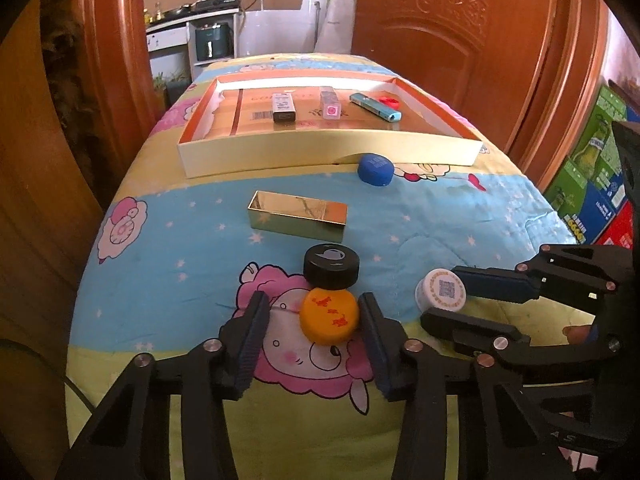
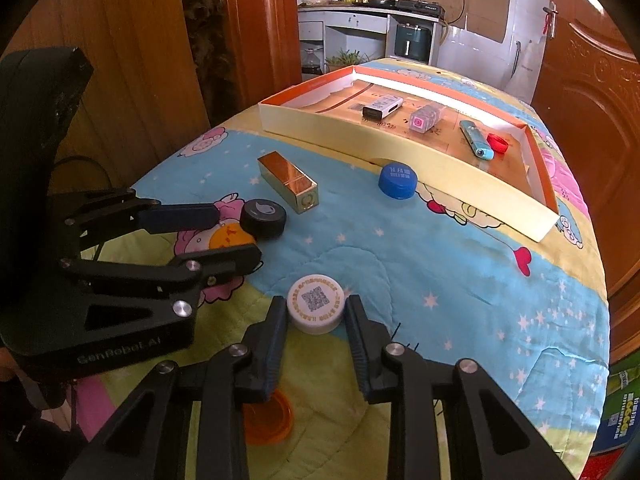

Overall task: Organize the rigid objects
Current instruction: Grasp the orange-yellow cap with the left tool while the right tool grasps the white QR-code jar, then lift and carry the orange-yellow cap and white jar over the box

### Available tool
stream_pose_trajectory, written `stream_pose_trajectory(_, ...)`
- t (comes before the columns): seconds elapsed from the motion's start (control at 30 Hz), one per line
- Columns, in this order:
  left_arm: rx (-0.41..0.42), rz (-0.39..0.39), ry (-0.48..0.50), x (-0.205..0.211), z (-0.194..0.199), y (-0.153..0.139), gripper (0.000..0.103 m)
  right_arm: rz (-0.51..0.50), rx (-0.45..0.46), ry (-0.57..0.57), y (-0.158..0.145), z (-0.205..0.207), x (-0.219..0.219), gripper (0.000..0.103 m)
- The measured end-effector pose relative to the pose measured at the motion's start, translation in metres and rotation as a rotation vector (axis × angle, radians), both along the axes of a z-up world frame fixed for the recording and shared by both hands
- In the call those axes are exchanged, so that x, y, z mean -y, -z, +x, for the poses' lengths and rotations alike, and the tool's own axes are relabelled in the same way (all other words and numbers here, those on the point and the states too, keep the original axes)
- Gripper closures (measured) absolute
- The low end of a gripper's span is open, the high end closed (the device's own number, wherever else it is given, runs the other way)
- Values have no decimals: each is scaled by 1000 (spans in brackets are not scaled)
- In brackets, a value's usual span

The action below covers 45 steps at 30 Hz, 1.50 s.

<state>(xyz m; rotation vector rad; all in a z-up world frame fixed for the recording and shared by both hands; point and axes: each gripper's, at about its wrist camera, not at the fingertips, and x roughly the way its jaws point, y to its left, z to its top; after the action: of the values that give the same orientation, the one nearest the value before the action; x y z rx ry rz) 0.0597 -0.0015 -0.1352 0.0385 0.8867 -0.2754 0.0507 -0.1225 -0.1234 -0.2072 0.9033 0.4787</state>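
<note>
An orange cap (image 1: 329,314) lies on the cartoon quilt between the fingers of my left gripper (image 1: 313,304). The right pad touches it and a gap shows on the left side, so the jaws stand open around it. A black cap (image 1: 331,266) sits just beyond, touching the orange one. My right gripper (image 2: 315,302) is shut on a white cap with a printed code (image 2: 316,308), with both pads against its sides. In the right wrist view my left gripper (image 2: 238,232) is at the left. In the left wrist view my right gripper (image 1: 440,294) is at the right.
A shallow cream tray (image 1: 320,152) at the far end holds a grey box (image 1: 284,106), a pink box (image 1: 331,104), a blue stick (image 1: 374,106) and a red cap (image 1: 390,101). A gold box (image 1: 298,218) and a blue cap (image 1: 375,169) lie before it. An orange lid (image 2: 266,416) lies near the front edge.
</note>
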Motion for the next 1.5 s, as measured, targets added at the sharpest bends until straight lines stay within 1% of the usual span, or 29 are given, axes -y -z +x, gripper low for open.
stream_pose_trajectory(0.07, 0, -7, -1, -1, 0, 0, 60, 1, 0, 2, 0, 0, 0, 73)
stream_pose_trajectory(0.13, 0, -14, 4, -1, 0, 0, 69, 6, -3, 5, 0, 0, 0, 73)
stream_pose_trajectory(0.2, 0, -18, 6, -1, -1, 0, 72, 9, -4, 7, -1, 1, 1, 73)
stream_pose_trajectory(0.5, 2, -48, 16, -4, -3, 0, 72, 20, -6, 19, -2, 2, 6, 73)
stream_pose_trajectory(0.73, 1, -61, 26, -4, -8, -6, 72, 36, 17, 24, -14, -1, 11, 73)
stream_pose_trajectory(0.93, 29, -88, 36, -3, -12, -24, 72, 59, 30, 43, -23, 1, 18, 73)
stream_pose_trajectory(1.13, 68, -100, 47, 1, -10, -43, 72, 81, 49, 80, -35, 4, 27, 73)
stream_pose_trajectory(1.5, 129, -91, 48, 8, 9, -73, 72, 107, 121, 157, -70, 18, 42, 73)
